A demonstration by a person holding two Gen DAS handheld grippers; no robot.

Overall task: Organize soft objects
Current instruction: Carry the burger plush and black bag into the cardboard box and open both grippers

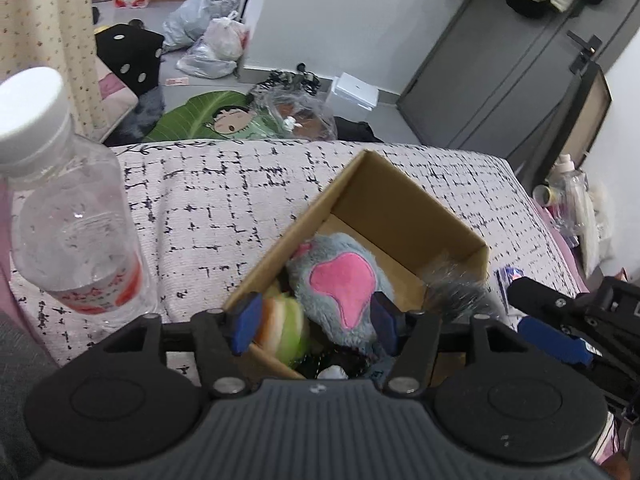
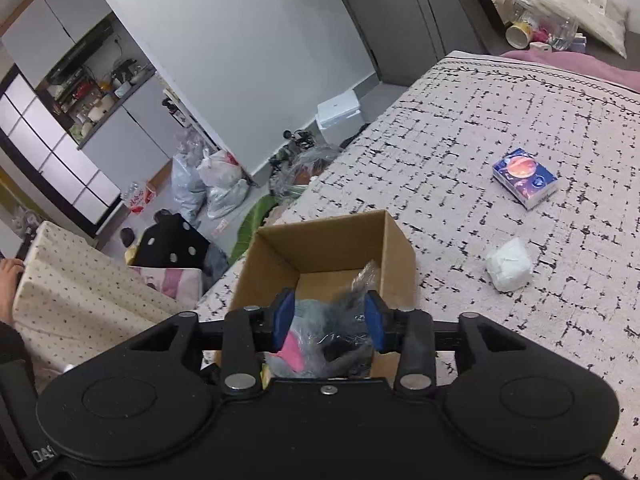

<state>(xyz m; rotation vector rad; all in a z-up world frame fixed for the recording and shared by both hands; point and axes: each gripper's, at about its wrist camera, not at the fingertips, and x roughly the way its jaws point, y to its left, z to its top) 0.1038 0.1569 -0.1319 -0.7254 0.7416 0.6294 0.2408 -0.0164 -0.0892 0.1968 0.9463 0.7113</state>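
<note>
An open cardboard box (image 1: 404, 200) stands on the checked bedspread (image 1: 224, 200). Inside lie a grey plush with a pink patch (image 1: 340, 284) and a green, white and orange plush burger (image 1: 282, 328). My left gripper (image 1: 316, 320) hovers over the box's near end, open, its blue pads either side of the grey plush. My right gripper (image 2: 329, 322) is above the box (image 2: 332, 240), its pads around a grey furry item in clear plastic wrap (image 2: 344, 320); the grip looks partly closed on it. The right gripper also shows in the left wrist view (image 1: 552, 328).
A clear water bottle (image 1: 68, 216) with a white cap stands on the bed at left. A blue tissue pack (image 2: 525, 178) and a white soft lump (image 2: 509, 265) lie on the bed to the right. Bags and clutter cover the floor beyond the bed.
</note>
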